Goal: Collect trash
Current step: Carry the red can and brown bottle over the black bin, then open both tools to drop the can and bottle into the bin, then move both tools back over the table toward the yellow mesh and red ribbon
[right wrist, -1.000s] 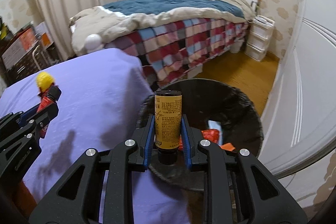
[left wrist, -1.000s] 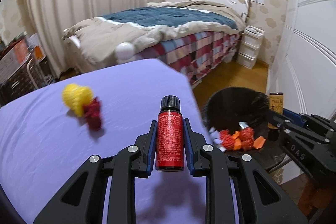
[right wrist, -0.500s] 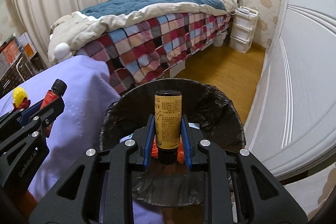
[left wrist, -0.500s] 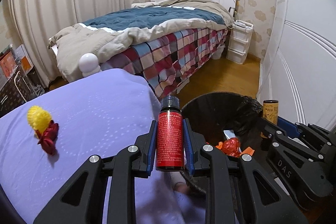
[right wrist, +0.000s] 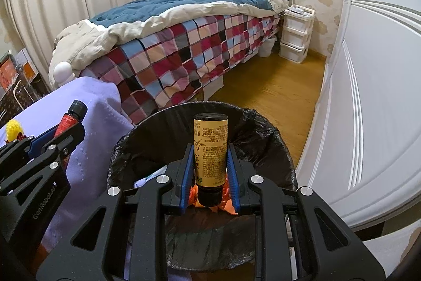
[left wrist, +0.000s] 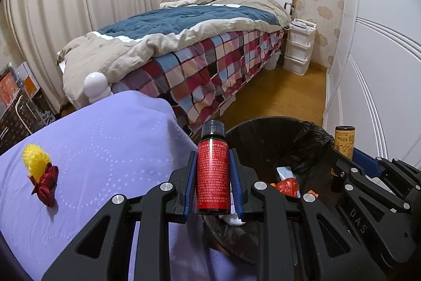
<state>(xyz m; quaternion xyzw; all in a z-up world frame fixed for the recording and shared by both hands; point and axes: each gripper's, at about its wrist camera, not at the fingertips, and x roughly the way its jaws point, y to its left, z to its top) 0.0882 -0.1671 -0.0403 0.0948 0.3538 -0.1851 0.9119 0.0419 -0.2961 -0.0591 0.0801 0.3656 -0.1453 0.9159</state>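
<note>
The left gripper (left wrist: 212,185) is clamped on a small red-labelled bottle (left wrist: 212,181) with a black ribbed screw cap, held upright with the cap up; the blue pads press on the middle of the label on both sides. The right gripper (right wrist: 209,170) is closed on a yellow-labelled bottle (right wrist: 210,153) of the same build, held inverted — its black cap points down, over the mouth of the black-lined trash bin (right wrist: 265,131). The red bottle sits at the edge between the purple-covered desk (left wrist: 105,149) and the bin rim. Both bottles appear rigid, smooth-walled and light; whether they are glass or plastic cannot be told, so they are best treated as breakable and released low over the bin. The mid-body hold is judged sound: a round, glossy label could slip or rotate under a grip nearer the cap or base. Orange and red wrappers (left wrist: 288,185) already lie in the bin. A yellow and dark red crumpled scrap (left wrist: 40,175) lies on the desk, well apart from both grippers — soft, very light, likely to be pinched anywhere. Writing: both labels carry dense small print, apparently Chinese, not legible; "DAS" reads on the right gripper's body in the left wrist view, and "GenRobot.AI" appears on the left gripper's body in the right wrist view.
</note>
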